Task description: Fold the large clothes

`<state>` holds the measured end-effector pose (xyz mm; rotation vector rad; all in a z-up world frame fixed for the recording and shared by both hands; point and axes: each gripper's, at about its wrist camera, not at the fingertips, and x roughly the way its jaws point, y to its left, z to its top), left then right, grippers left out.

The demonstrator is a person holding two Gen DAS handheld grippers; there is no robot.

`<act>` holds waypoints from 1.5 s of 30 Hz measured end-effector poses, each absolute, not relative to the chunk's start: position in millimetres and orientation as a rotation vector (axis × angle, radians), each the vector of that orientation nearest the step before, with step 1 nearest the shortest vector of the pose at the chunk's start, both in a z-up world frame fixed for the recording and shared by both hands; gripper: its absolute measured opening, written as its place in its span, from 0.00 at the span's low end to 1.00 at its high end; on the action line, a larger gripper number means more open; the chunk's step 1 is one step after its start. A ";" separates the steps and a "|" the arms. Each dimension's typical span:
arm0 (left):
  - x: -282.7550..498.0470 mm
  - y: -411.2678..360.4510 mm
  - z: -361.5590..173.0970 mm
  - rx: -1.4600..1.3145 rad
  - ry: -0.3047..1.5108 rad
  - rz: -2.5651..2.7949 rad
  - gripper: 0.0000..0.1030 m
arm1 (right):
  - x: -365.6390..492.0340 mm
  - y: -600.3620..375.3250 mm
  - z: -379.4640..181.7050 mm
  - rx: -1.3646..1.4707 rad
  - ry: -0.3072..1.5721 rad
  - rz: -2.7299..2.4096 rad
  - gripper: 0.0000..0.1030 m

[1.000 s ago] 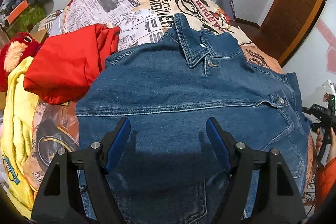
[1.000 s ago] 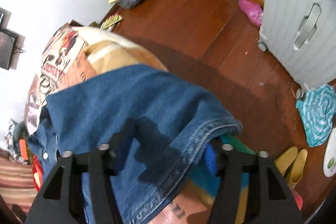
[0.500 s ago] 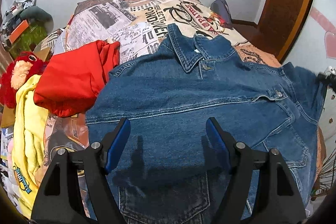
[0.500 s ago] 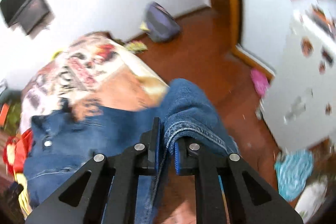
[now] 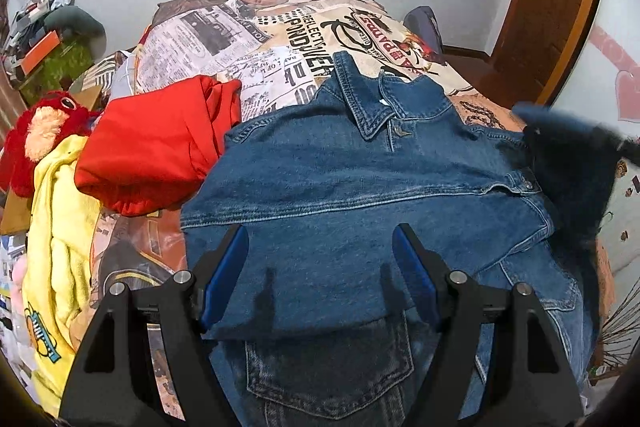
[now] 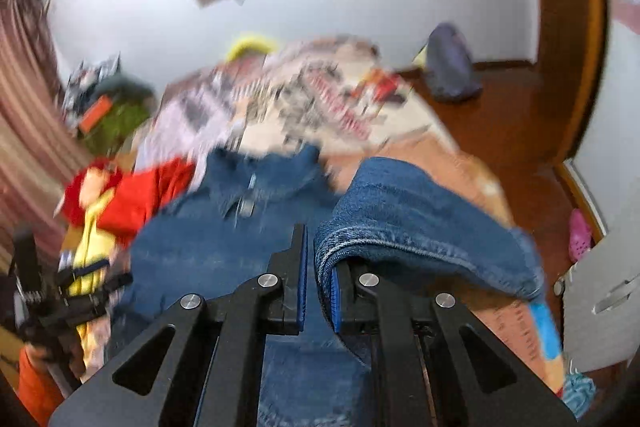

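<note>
Denim jacket (image 5: 360,187) lies spread on the bed (image 5: 256,39), collar toward the wall, its near hem overlapping jeans (image 5: 328,367). Red garment (image 5: 156,143) touches its left edge. Left gripper (image 5: 320,267) hovers with fingers apart over the hem. Right gripper (image 6: 318,291) has fingers clamped on the sleeve (image 6: 408,211), lifted beside open wooden floor (image 6: 512,131).

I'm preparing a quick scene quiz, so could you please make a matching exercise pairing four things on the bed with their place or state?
Things:
1. denim jacket
2. red garment
3. left gripper
4. right gripper

Places or states:
A. jaws open above the denim
B. spread collar-up across the bed's middle
C. clamped on a denim sleeve
D. bunched up beside the jacket's shoulder

Pairs: 1-B, 2-D, 3-A, 4-C
</note>
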<state>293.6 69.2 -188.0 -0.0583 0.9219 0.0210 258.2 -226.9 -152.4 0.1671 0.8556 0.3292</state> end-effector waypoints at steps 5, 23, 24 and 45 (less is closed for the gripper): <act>289.7 68.2 -193.1 -0.056 0.940 0.008 0.71 | 261.2 -200.3 -203.7 0.128 1.046 0.379 0.08; 291.7 46.8 -198.5 -0.036 0.952 -0.046 0.71 | 247.4 -277.0 -183.7 0.408 1.011 0.219 0.65; 291.8 45.4 -198.3 -0.036 0.953 -0.050 0.71 | 248.9 -285.2 -186.8 0.447 1.015 0.197 0.65; 293.7 33.9 -202.1 -0.006 0.966 -0.057 0.71 | 306.1 -350.1 -246.5 0.767 1.016 -0.032 0.14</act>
